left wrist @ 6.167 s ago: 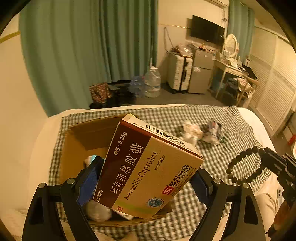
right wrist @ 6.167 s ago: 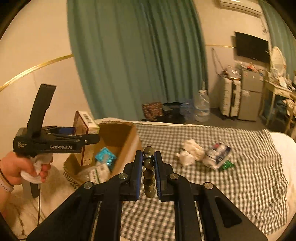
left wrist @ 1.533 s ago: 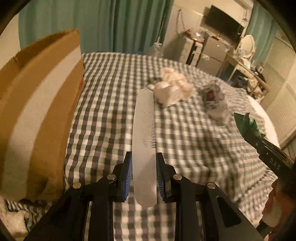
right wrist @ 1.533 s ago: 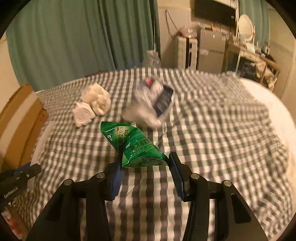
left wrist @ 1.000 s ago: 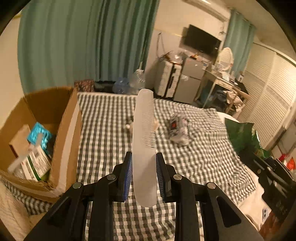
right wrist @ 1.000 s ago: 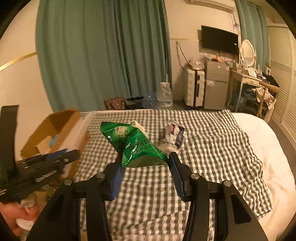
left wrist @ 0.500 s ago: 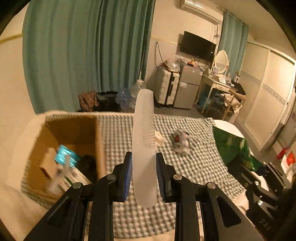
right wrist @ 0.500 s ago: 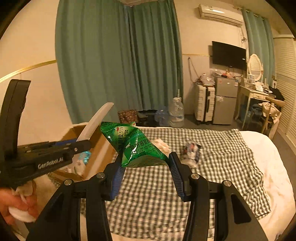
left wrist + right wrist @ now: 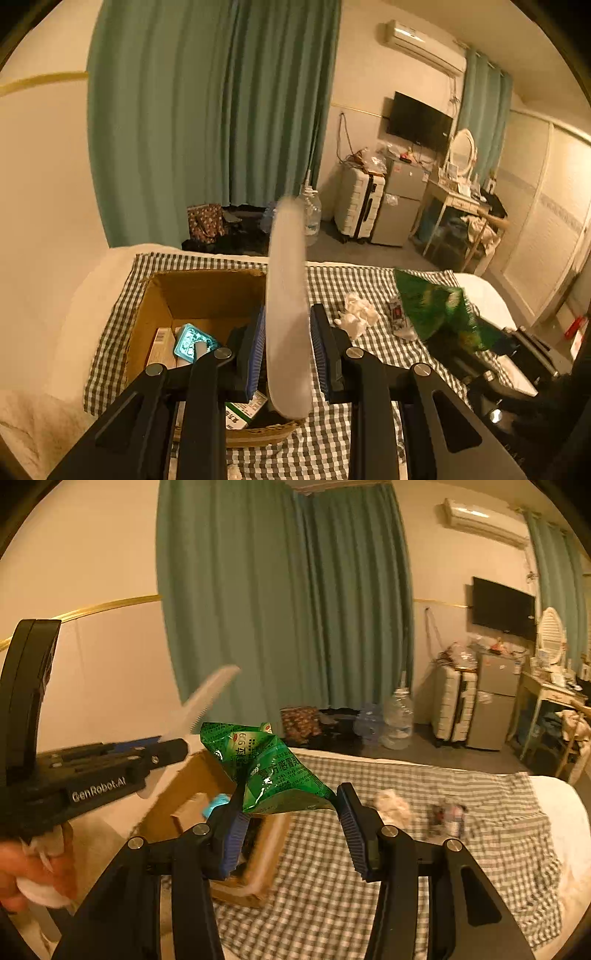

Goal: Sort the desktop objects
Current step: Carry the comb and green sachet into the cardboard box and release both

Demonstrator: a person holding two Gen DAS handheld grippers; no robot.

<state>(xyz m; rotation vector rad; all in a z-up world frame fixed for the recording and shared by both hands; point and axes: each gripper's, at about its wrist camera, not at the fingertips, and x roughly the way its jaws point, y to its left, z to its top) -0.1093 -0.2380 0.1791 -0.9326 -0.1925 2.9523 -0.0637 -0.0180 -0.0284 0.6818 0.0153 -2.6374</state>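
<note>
My left gripper (image 9: 287, 345) holds a white comb (image 9: 286, 306) upright above the open cardboard box (image 9: 207, 291); its jaws have parted a little and the comb looks blurred. The box holds a teal packet (image 9: 192, 341) and medicine boxes. My right gripper (image 9: 290, 834) is shut on a green sachet (image 9: 269, 771) to the right of the box (image 9: 177, 805). The left gripper (image 9: 166, 749) and comb (image 9: 207, 698) show in the right wrist view. The sachet (image 9: 432, 306) shows in the left wrist view.
Crumpled white tissue (image 9: 356, 314) and a crushed silvery wrapper (image 9: 399, 317) lie on the checked cloth (image 9: 332, 443) right of the box. They also show in the right wrist view, tissue (image 9: 393, 806) and wrapper (image 9: 447, 818). Beyond the bed stand a suitcase (image 9: 360, 206) and water bottles.
Both grippers have moved left over the box. The left gripper's jaws have widened around the comb, which now looks blurred. The right gripper still holds the sachet.
</note>
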